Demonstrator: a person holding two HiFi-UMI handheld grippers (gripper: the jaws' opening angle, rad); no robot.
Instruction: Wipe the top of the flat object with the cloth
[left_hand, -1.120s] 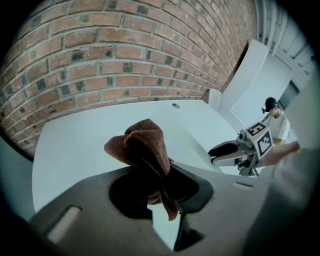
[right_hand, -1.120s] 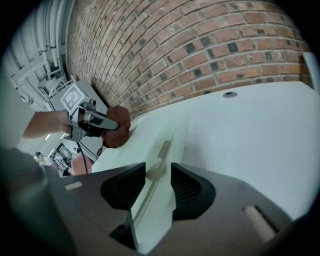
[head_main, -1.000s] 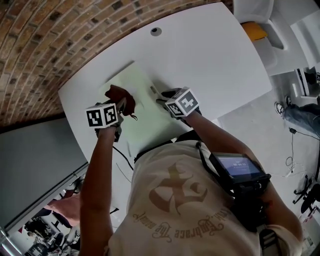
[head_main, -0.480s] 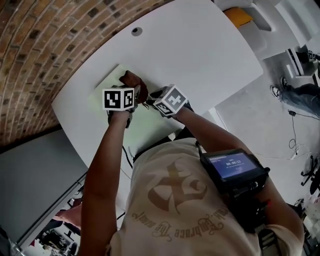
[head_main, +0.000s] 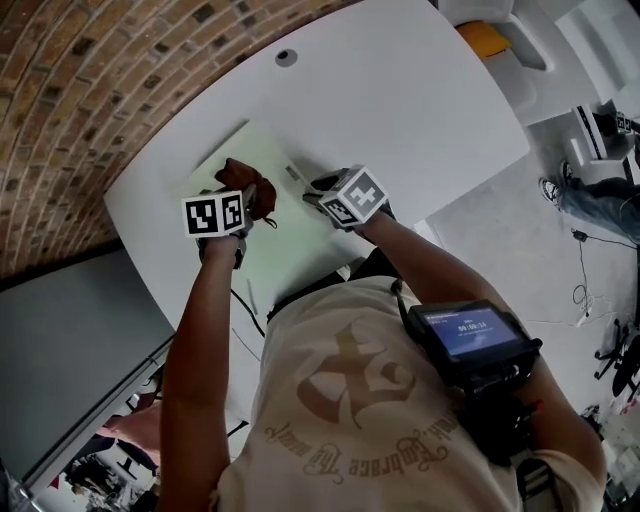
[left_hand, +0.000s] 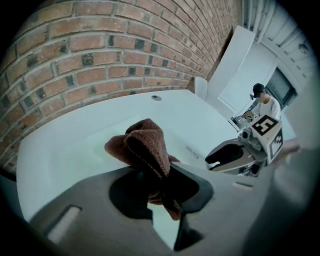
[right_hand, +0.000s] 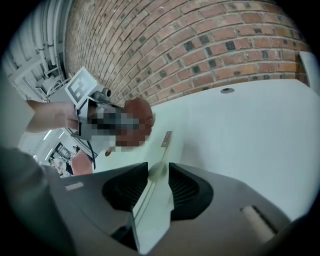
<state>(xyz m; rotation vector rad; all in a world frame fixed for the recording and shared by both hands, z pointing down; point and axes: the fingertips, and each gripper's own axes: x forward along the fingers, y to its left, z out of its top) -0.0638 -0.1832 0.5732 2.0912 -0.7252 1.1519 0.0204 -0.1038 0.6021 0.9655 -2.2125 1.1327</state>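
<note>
Tabletop stock: one white table (head_main: 420, 90) with one round cable hole (head_main: 287, 57), one pale green flat board (head_main: 285, 235), one brown cloth (head_main: 245, 185). Grippers, two: left gripper (head_main: 240, 205), right gripper (head_main: 318, 190). Far right, one yellow object (head_main: 484, 38).

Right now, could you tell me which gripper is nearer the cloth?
Left: left gripper is shut on the cloth; right gripper, just closed on the board edge, sits apart.

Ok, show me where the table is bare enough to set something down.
Bare: the stretch of table right of the board out to the rounded edge, and the strip between the board and the hole by the brick wall. Crowded: the board, with the cloth over it.
</note>
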